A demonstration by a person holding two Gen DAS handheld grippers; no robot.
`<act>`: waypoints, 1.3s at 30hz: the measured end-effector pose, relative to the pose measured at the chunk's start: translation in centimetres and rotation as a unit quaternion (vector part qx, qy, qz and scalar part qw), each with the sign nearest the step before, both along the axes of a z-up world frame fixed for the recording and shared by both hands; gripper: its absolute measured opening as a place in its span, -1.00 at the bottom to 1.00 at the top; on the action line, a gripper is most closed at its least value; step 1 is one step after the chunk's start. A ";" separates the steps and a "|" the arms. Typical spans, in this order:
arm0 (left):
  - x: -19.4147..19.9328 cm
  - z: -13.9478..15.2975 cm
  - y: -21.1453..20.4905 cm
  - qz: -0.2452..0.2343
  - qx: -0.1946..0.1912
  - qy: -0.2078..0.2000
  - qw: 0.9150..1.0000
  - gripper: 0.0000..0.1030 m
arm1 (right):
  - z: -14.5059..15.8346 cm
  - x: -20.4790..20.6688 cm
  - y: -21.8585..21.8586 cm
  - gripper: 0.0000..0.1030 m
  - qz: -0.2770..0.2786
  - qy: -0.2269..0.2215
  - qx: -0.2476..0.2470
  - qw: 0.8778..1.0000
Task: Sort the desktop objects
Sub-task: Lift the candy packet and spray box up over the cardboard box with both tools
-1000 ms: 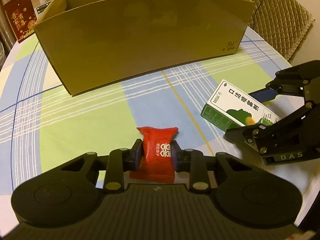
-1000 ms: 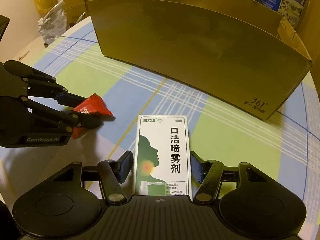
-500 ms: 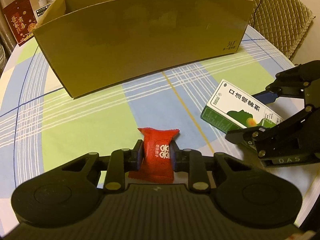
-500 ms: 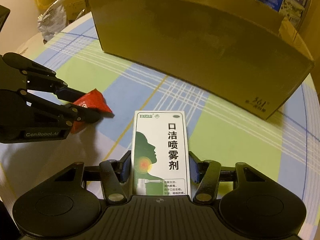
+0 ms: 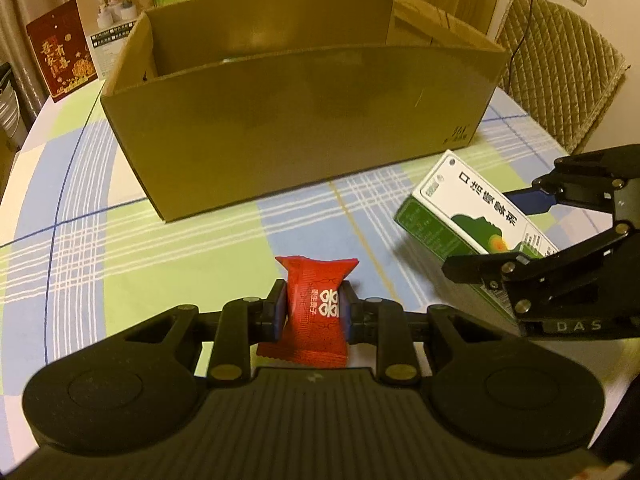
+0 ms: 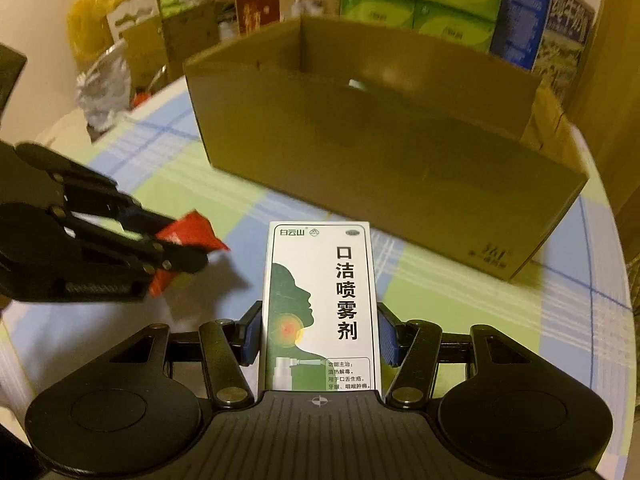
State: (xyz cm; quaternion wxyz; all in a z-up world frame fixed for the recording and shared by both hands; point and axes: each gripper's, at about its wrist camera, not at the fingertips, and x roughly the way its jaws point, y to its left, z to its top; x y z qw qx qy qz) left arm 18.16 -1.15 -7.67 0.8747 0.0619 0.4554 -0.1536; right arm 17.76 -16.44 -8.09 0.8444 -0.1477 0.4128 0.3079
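My left gripper [image 5: 314,312] is shut on a red snack packet [image 5: 316,300], lifted above the checked tablecloth. In the right wrist view the same packet [image 6: 192,232] shows at the left, pinched in the left gripper [image 6: 176,252]. My right gripper [image 6: 318,336] is shut on a white and green spray box [image 6: 320,304], raised off the table; in the left wrist view that box [image 5: 468,216] hangs at the right in the right gripper [image 5: 508,232]. An open brown cardboard box [image 5: 296,136] stands ahead of both grippers, its inside partly visible [image 6: 400,76].
A red gift box [image 5: 60,56] and a white carton [image 5: 110,28] stand behind the cardboard box at the left. A padded chair [image 5: 560,68] is at the right. Green and blue cartons [image 6: 420,0] are stacked behind. A foil bag [image 6: 104,88] lies beyond the table's left edge.
Both grippers have risen with their loads, so the cardboard box's open top now shows. The right gripper's fingers closed from apart onto the spray box and lifted it off the table.
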 end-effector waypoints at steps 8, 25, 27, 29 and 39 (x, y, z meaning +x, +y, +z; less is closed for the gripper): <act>-0.4 1.3 -0.1 -0.001 -0.010 -0.013 1.000 -0.58 | 1.7 0.0 -0.9 0.03 -0.031 -0.025 0.031 0.999; 0.5 5.0 -0.9 0.009 -0.049 -0.055 0.997 -0.58 | 5.5 0.0 -2.0 0.03 -0.071 -0.093 0.090 0.989; 0.8 5.6 -0.8 0.013 -0.054 -0.061 0.997 -0.58 | 5.8 -0.1 -2.1 0.03 -0.075 -0.103 0.091 0.988; 1.2 6.2 -0.8 0.018 -0.058 -0.068 0.996 -0.58 | 6.0 -0.1 -2.2 0.03 -0.080 -0.111 0.090 0.987; 2.2 7.8 -0.6 0.033 -0.062 -0.090 0.993 -0.58 | 6.7 0.8 -3.0 0.03 -0.106 -0.128 0.092 0.982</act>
